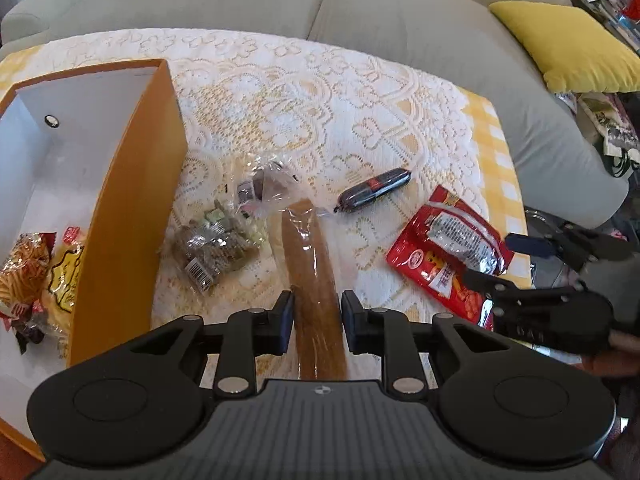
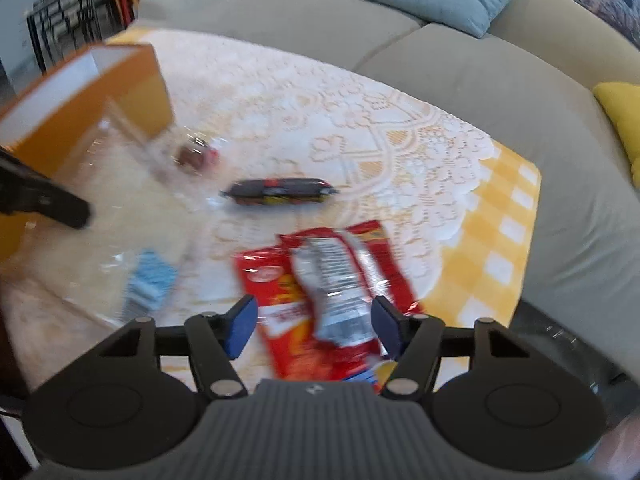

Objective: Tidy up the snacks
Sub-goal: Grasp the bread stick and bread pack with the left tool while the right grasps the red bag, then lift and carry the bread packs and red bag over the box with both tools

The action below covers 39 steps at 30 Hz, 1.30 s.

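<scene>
Orange box: stood open at left, white inside, two snack packs in it.
Tan wrapped roll: lay lengthwise, centre.
Clear bag: beside box.
Dark sausage: lay apart.
Red packet: lay flat, right.

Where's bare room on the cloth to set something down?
Free: the lace cloth between the sausage stick and the sofa, right of the orange box. Crowded: the near strip, with clear bags, long tan pack and red packet.

Orange box wall blocks left; bare lace cloth ahead.
</scene>
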Available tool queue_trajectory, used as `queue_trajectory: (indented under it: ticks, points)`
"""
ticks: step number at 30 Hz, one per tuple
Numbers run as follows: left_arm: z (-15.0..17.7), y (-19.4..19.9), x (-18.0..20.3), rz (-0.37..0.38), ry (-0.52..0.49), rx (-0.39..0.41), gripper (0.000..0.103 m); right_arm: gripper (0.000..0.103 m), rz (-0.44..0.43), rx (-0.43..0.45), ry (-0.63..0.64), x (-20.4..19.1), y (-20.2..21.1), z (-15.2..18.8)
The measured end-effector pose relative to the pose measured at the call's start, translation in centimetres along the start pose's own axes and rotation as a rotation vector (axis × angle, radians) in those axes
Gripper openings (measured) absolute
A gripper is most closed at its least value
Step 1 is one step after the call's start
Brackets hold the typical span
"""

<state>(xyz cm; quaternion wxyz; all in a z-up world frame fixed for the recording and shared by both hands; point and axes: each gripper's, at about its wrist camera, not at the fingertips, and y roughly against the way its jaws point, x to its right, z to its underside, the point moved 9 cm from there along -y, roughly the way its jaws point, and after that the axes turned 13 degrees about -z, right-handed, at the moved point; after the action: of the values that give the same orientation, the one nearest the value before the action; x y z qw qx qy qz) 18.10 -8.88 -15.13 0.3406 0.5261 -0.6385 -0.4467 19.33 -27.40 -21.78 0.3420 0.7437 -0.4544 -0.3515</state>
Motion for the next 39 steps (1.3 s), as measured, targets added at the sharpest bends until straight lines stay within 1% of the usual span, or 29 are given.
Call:
queue_trajectory:
  ticks: [5, 7, 9, 11, 12, 13, 14, 15, 16, 17, 19, 22, 24, 30, 33, 36, 39]
  points:
    - [-0.3, -0.1, 0.4, 0.043, 0.018, -0.008, 0.037, 0.068, -0.02, -0.063, -0.031, 2.6, -2.4, 0.3]
    - [-0.3, -0.3, 0.5, 0.034, 0.017, -0.01, 0.037, 0.07, -0.014, -0.064, -0.015, 2.7, -2.9, 0.0]
    - [-0.3, -0.5, 0.7, 0.027, 0.009, -0.01, 0.041, 0.073, -0.016, -0.063, -0.004, 2.6, -3.3, -0.2]
    - [-0.2, -0.7, 0.7, 0.009, -0.002, -0.01, 0.041, 0.075, -0.011, -0.07, 0.01, 2.5, -3.8, -0.4]
    - [-0.1, -0.8, 0.6, -0.017, -0.011, -0.008, 0.041, 0.075, 0.001, -0.075, 0.025, 2.4, -4.0, -0.5]
    - [-0.1, -1.0, 0.5, -0.044, -0.016, -0.006, 0.039, 0.076, 0.013, -0.083, 0.046, 2.2, -4.3, -0.6]
    - [-0.1, -1.1, 0.3, -0.066, -0.021, -0.005, 0.034, 0.076, 0.025, -0.092, 0.071, 2.0, -4.6, -0.6]
    - [-0.1, -1.2, 0.2, -0.076, -0.023, -0.004, 0.034, 0.076, 0.038, -0.101, 0.1, 1.8, -4.8, -0.6]
    - [-0.1, -1.1, 0.1, -0.07, -0.015, -0.004, 0.034, 0.076, 0.05, -0.108, 0.125, 1.6, -4.9, -0.5]
    - [-0.1, -1.1, -0.1, -0.066, -0.007, -0.004, 0.033, 0.076, 0.057, -0.106, 0.141, 1.4, -5.0, -0.6]
    - [-0.1, -1.1, -0.2, -0.066, 0.003, 0.001, 0.032, 0.073, 0.059, -0.103, 0.133, 1.5, -5.1, -0.7]
    - [0.0, -0.6, -0.4, -0.049, 0.023, 0.014, 0.031, 0.064, 0.079, -0.097, 0.115, 1.8, -4.8, -0.9]
    - [0.0, -0.3, -0.6, -0.037, 0.04, 0.021, 0.03, 0.06, 0.091, -0.099, 0.118, 1.7, -4.6, -0.9]
    - [-0.1, 1.0, -1.2, -0.015, 0.07, 0.037, 0.027, 0.057, 0.09, -0.078, 0.129, 0.0, -3.1, -1.1]
    - [0.0, 1.9, -1.4, 0.0, 0.074, 0.051, 0.026, 0.057, 0.05, -0.062, 0.108, -1.3, -2.0, -1.3]
    - [0.3, 2.9, -1.8, -0.01, 0.071, 0.066, 0.026, 0.057, 0.008, -0.054, 0.082, -2.9, -1.2, -1.5]
    - [0.6, 3.9, -2.4, -0.007, 0.084, 0.083, 0.026, 0.057, -0.04, -0.022, 0.044, -4.7, -0.1, -1.9]
